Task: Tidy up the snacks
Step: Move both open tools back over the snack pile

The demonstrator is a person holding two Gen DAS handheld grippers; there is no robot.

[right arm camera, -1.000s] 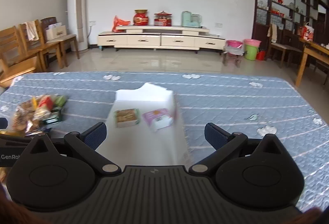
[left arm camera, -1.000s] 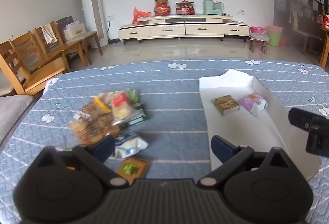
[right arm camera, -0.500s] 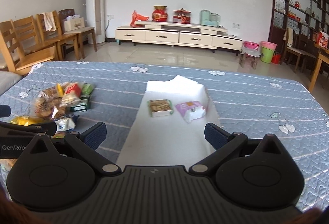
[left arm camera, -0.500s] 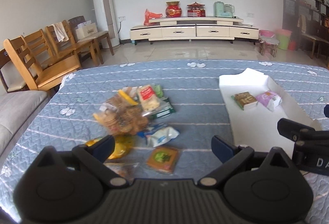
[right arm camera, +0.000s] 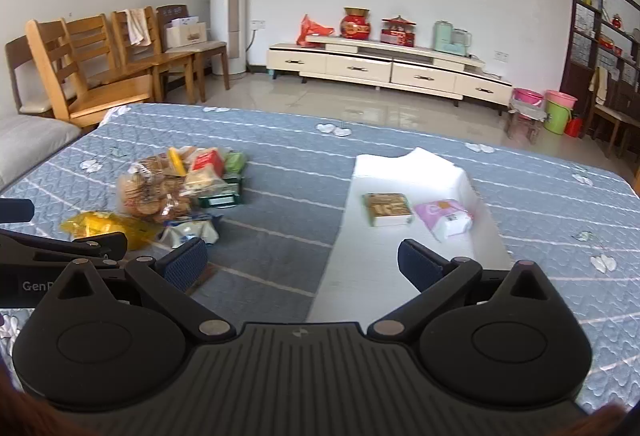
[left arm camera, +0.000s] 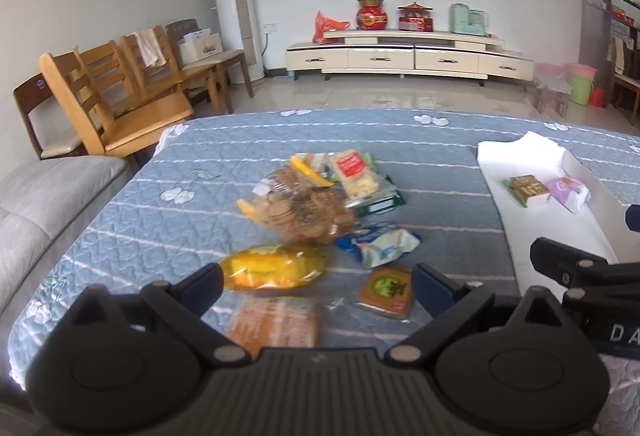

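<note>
A pile of snacks lies on the blue quilted table: a clear cookie bag [left arm camera: 304, 210], a yellow packet [left arm camera: 274, 270], a blue-white packet [left arm camera: 380, 244], a small brown square packet [left arm camera: 386, 291] and a tan cracker pack [left arm camera: 274, 324]. My left gripper [left arm camera: 316, 286] is open and empty, just short of the pile. A white tray [right arm camera: 360, 264] holds a brown box [right arm camera: 387, 209] and a pink packet [right arm camera: 444, 218]. My right gripper [right arm camera: 302, 262] is open and empty over the tray's near left edge.
The pile also shows in the right wrist view [right arm camera: 160, 188], left of the tray. Wooden chairs [left arm camera: 120, 104] and a grey sofa [left arm camera: 44, 196] stand left of the table. A TV cabinet [left arm camera: 408, 56] is across the room.
Both grippers have swung left and pulled back. More of the snack pile has come into the left wrist view; the tray has shifted right in both views. Both stay open.
</note>
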